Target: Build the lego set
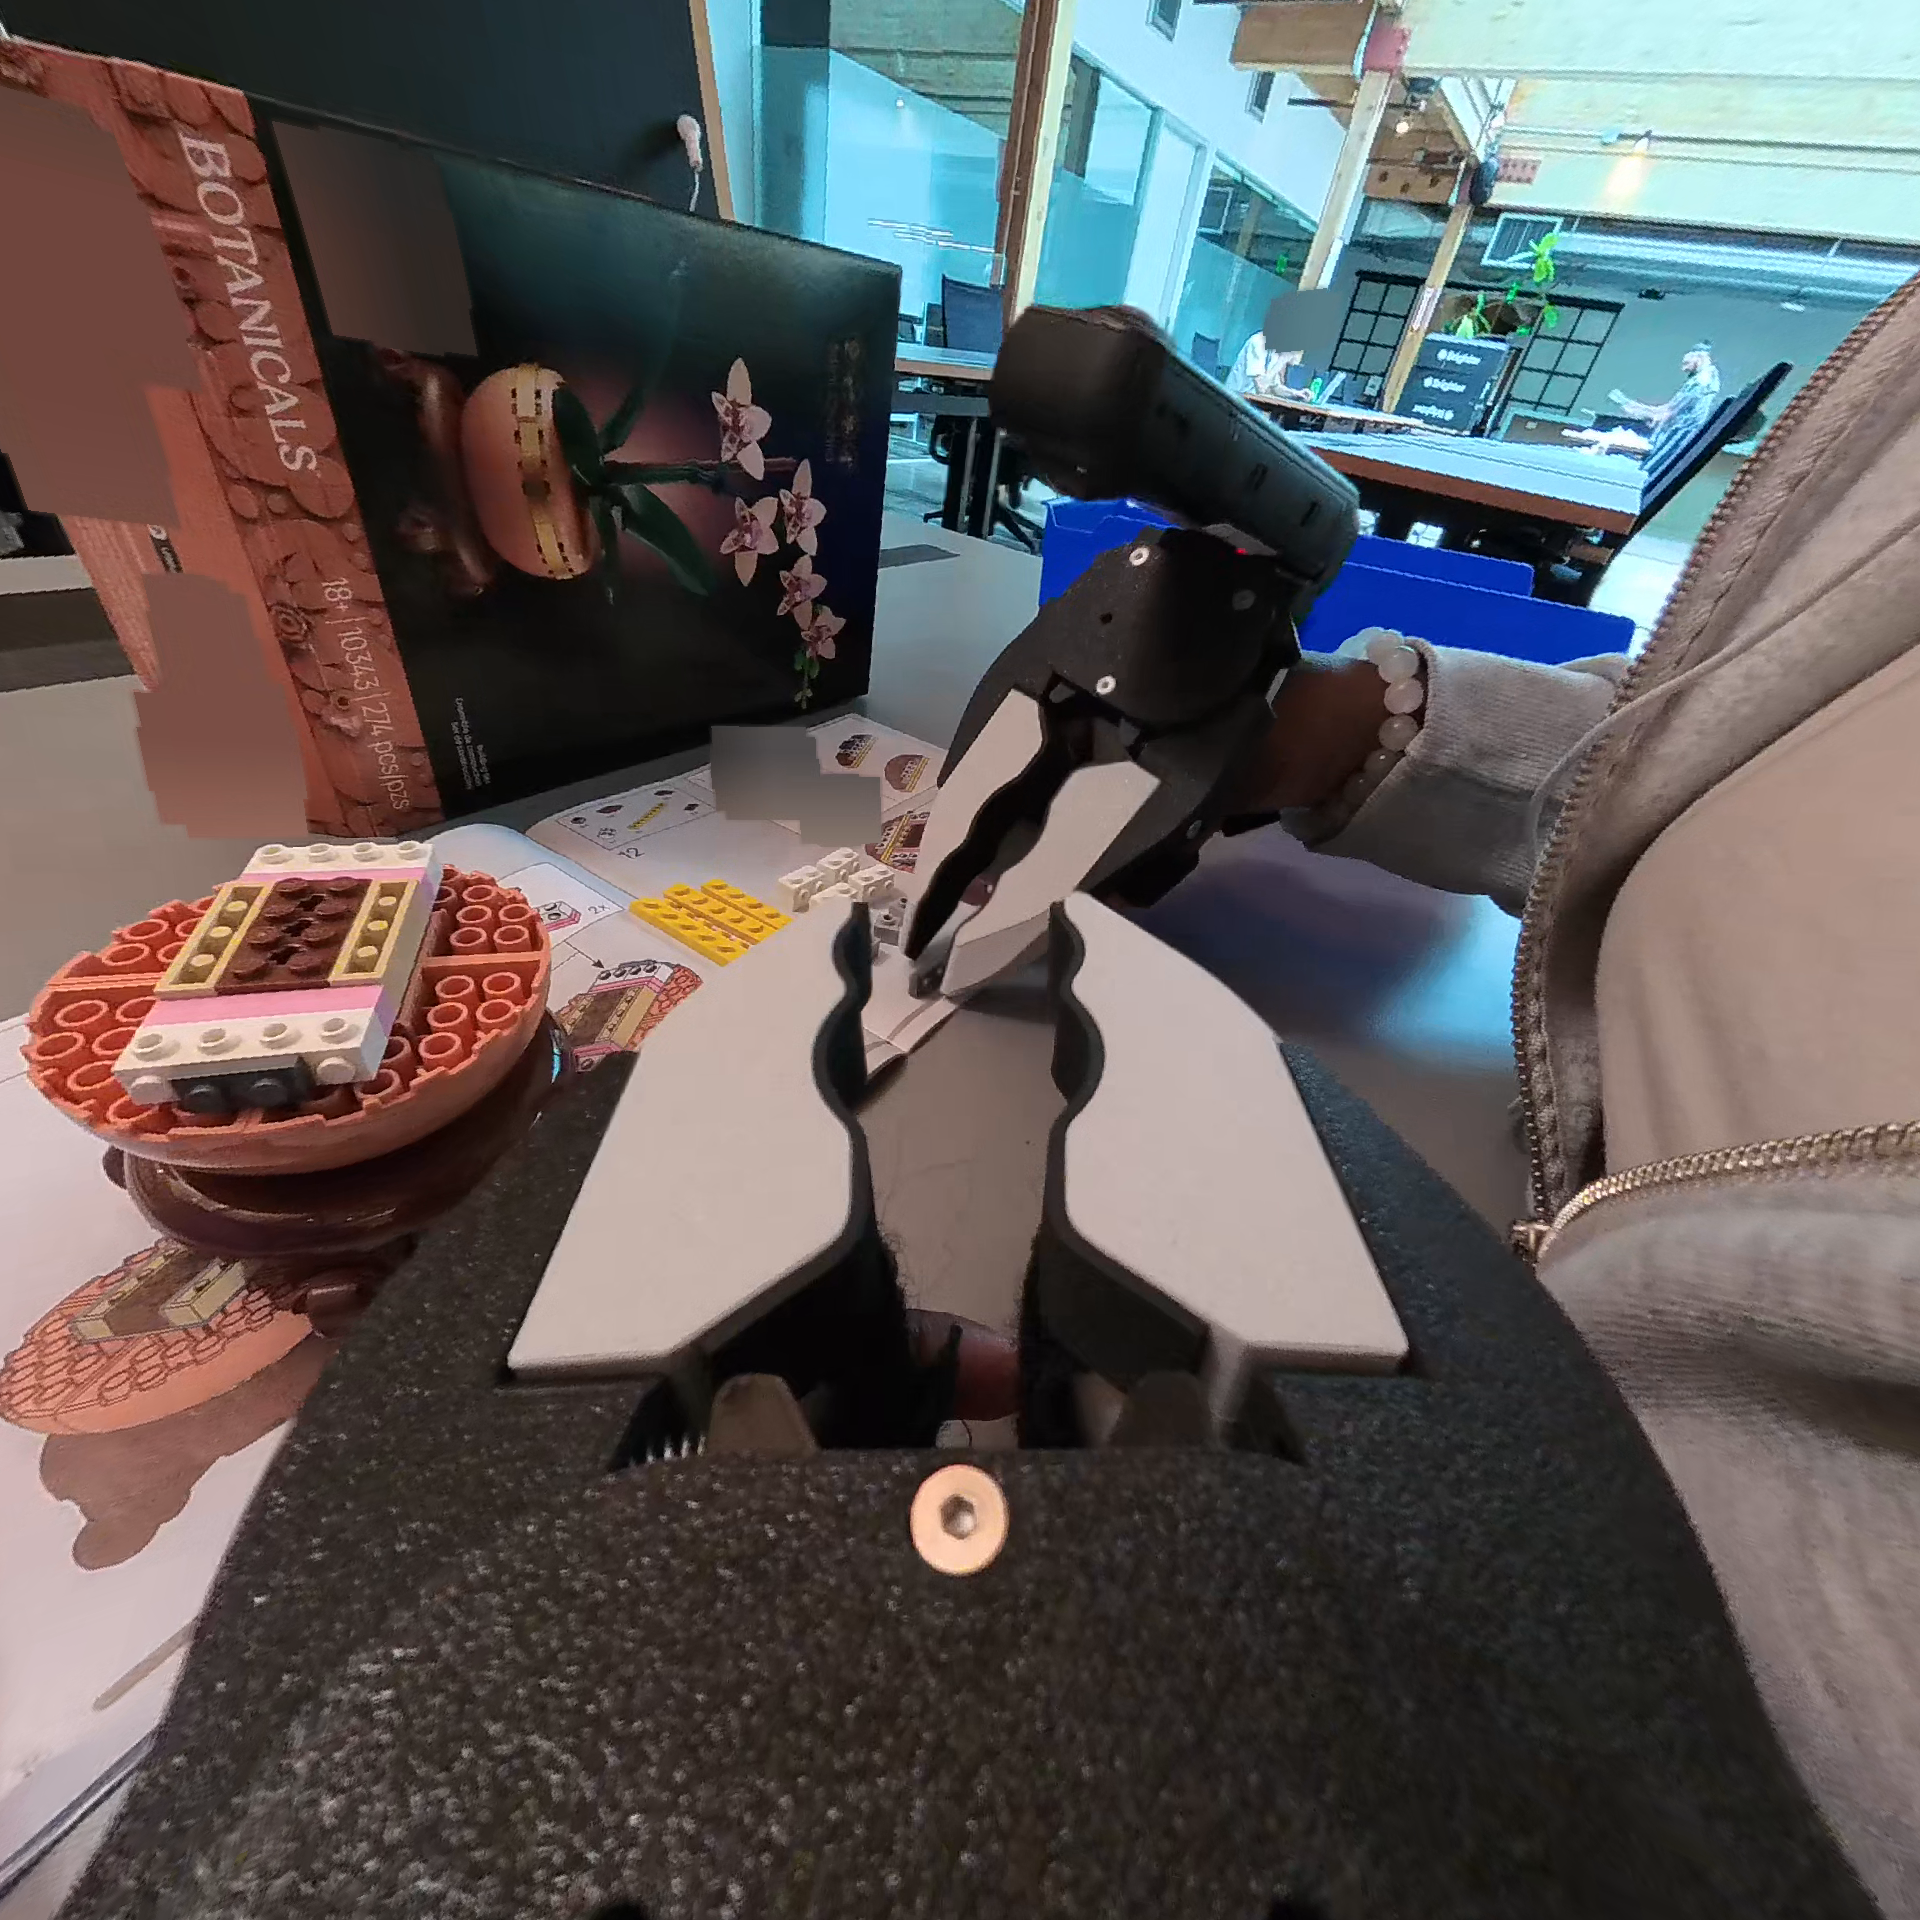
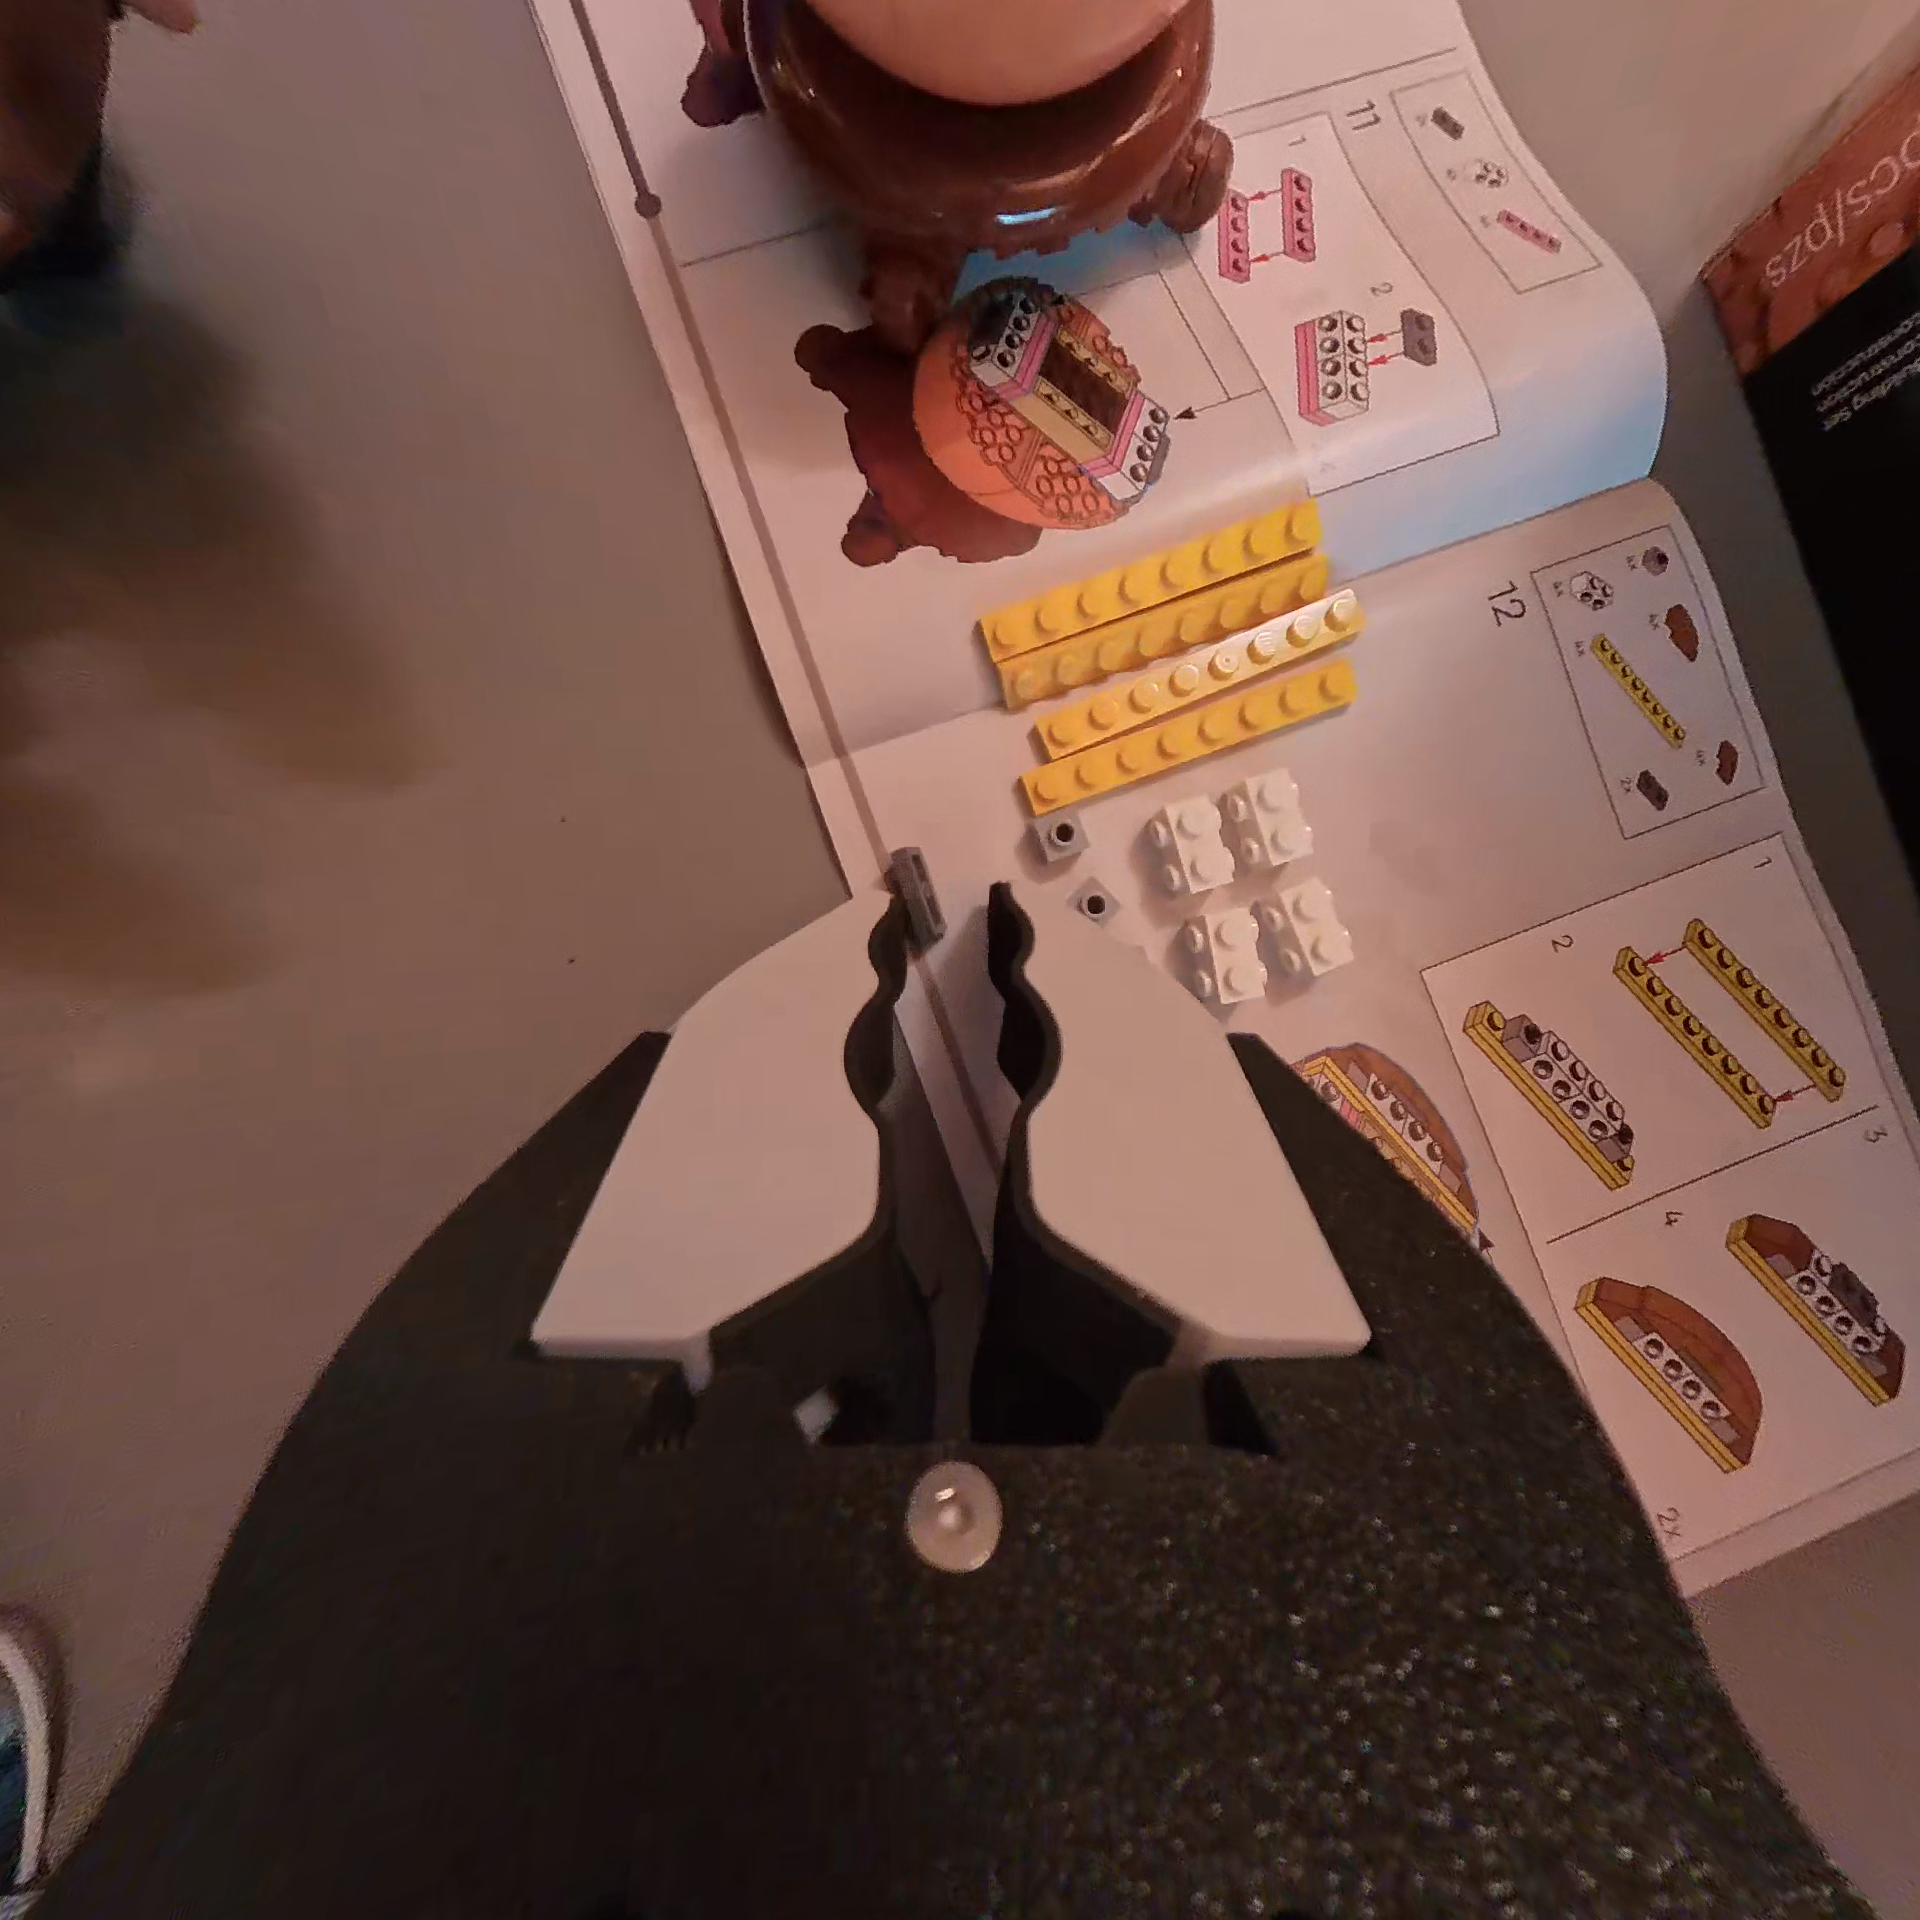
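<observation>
Where right claw (image 2: 940,904) points: grey piece (image 2: 916,886)

A: Where do the right tongs (image 2: 940,904) stand?
B: Slightly parted over the booklet's (image 2: 1455,831) edge, one tip touching a small grey piece (image 2: 916,886); yellow plates (image 2: 1169,649) and white bricks (image 2: 1247,899) lie beyond

Blue bin (image 1: 1455,603), distant office desks (image 1: 1475,468)
</observation>
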`<state>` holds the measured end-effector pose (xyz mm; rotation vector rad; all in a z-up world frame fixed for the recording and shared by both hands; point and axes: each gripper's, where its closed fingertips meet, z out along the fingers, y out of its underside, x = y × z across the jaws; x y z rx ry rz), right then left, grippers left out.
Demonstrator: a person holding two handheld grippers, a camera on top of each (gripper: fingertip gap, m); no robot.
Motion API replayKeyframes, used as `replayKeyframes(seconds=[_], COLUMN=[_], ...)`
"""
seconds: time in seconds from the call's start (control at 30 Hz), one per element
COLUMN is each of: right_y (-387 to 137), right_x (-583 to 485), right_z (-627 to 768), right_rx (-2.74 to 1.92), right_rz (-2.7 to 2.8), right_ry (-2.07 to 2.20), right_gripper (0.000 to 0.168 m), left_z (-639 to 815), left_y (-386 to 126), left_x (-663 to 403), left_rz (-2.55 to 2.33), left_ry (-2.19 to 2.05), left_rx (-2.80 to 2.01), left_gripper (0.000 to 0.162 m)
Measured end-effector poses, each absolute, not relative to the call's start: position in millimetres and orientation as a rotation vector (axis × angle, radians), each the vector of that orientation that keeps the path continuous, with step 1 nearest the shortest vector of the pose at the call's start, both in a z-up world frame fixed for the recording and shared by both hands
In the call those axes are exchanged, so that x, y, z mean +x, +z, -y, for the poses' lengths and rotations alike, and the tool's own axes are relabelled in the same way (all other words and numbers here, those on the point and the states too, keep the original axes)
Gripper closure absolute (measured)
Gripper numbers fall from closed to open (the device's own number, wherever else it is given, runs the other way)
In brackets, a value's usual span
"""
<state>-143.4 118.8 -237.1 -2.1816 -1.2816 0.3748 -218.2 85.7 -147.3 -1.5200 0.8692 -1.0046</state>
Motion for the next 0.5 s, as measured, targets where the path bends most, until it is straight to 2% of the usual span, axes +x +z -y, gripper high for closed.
replayKeyframes(seconds=[0.23, 0.5], right_y=[-229.7, -209.2], right_x=[-141.3, -134.8], right_z=[-123.2, -114.3], right_rx=[-2.122, -2.083], right_rz=[1.291, 1.261], right_ry=[0.302, 0.343], right_gripper=[0.161, 0.161], left_z=[-87.1, -87.0], left_y=[-146.1, -148.0], left_x=[-219.4, -217.9], left_rz=[-0.850, -0.861], left_ry=[-1.053, -1.030], left_rx=[-1.528, -1.537], left_gripper=[0.130, 0.130])
